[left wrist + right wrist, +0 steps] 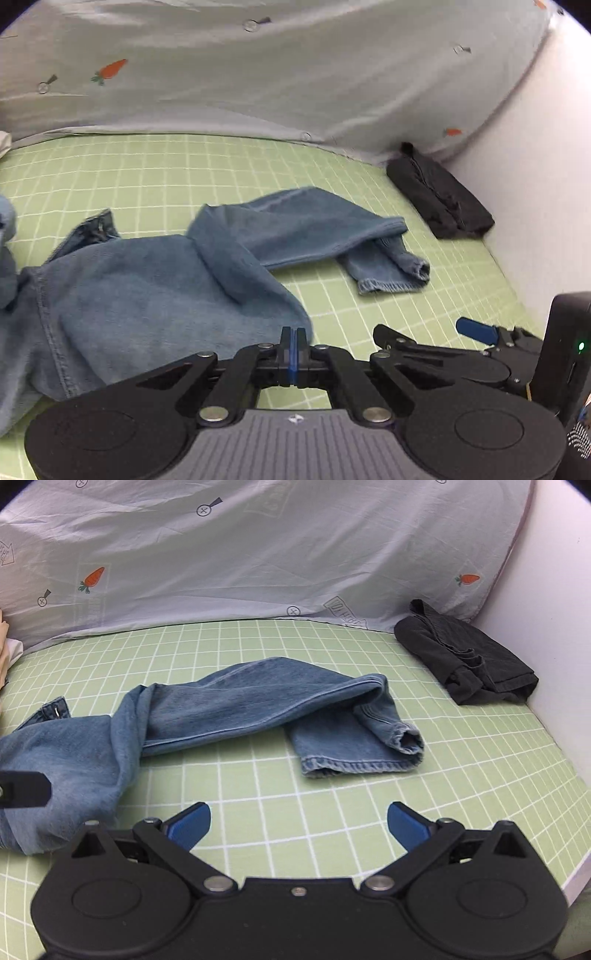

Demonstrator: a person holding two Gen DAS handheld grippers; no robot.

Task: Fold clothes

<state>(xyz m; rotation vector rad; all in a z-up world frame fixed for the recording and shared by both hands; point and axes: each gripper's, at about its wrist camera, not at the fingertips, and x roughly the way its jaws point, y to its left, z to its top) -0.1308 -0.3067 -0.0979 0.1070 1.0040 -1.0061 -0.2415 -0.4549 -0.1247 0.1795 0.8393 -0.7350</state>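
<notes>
A pair of blue jeans (pixel 240 705) lies crumpled on the green checked sheet (pixel 280 786), one leg folded back over the other, cuffs toward the right. The waist end of the jeans (pixel 147 288) spreads out at the left. My left gripper (pixel 293 334) is shut, blue pads pressed together, its tips at the near edge of the denim; I see no cloth between the pads. Its black finger (pixel 26 788) shows over the denim in the right wrist view. My right gripper (pixel 299 823) stands open above bare sheet, nothing between its fingers, to the right of the left gripper.
A folded black garment (pixel 469 661) lies at the far right against the white wall (pixel 554 627). A grey quilt with carrot prints (pixel 258 554) is heaped along the back. The bed's edge (pixel 576 878) runs at the near right.
</notes>
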